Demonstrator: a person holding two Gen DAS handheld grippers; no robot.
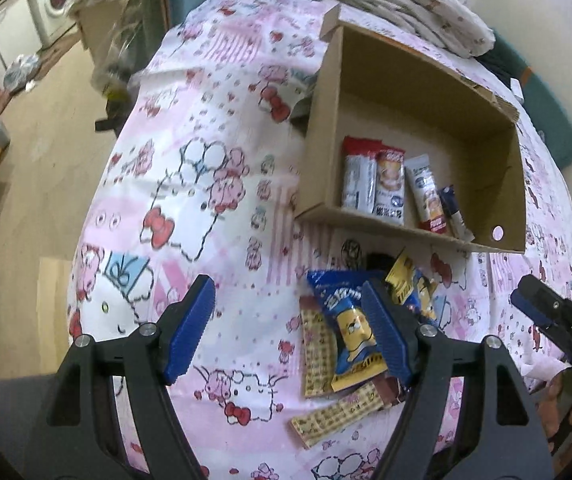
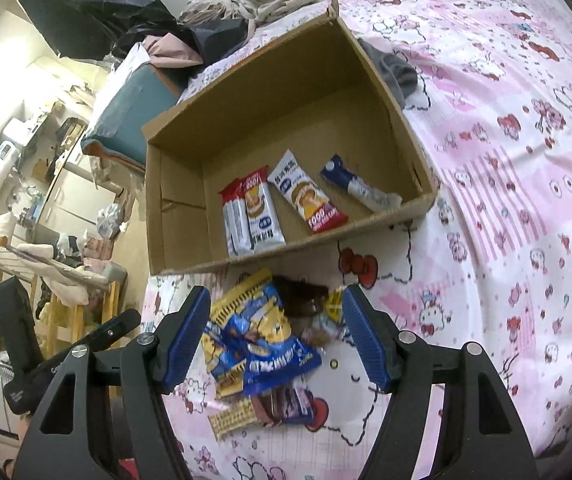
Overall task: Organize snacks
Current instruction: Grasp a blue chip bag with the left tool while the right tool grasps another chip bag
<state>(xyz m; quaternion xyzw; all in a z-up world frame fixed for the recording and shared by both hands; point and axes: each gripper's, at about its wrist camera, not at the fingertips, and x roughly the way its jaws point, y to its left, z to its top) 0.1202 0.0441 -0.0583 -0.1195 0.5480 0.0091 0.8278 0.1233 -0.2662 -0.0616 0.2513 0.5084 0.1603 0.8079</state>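
Cardboard box point(image 2: 402, 132) is being kept on the pink patterned bed sheet point(image 2: 506, 168), with four snack packets point(image 2: 261, 212) lying inside along its near wall. A heap of loose snacks point(image 2: 261, 344) is lying just before that wall. Above the heap, left hand-held gripper point(image 1: 286, 326) and right hand-held gripper point(image 2: 275, 338) are being held wide, gripping nothing.
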